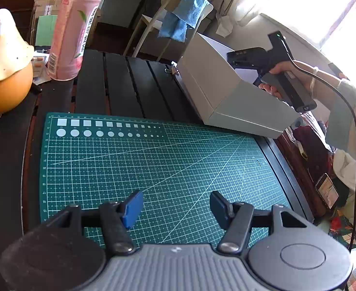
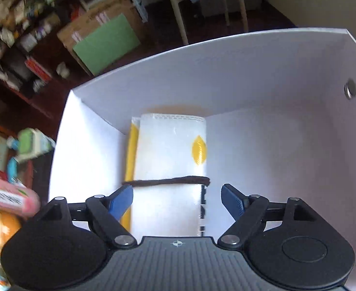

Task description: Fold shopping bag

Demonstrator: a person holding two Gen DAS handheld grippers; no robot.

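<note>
Matt board, woven cloth, ruled rubbery mat

The box (image 2: 263, 77) is smooth matt card; the folded bag (image 2: 168, 150) looks woven; the cutting mat (image 1: 153, 165) is matt.

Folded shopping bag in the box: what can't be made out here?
- Folded bag, right wrist view: near end hidden behind the right gripper.
- Left wrist view: bag unseen, hidden by the box wall.
- Print along the bag's edge: too blurred to read.

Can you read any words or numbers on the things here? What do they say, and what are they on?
Pink bottle: printed label and a barcode, too small and tilted to read.
Green mat: tiny numbers along its edges, too small to read.
Folded bag in the white box: black marks down its edge, too blurred to read.
Nothing can be read for certain.
</note>
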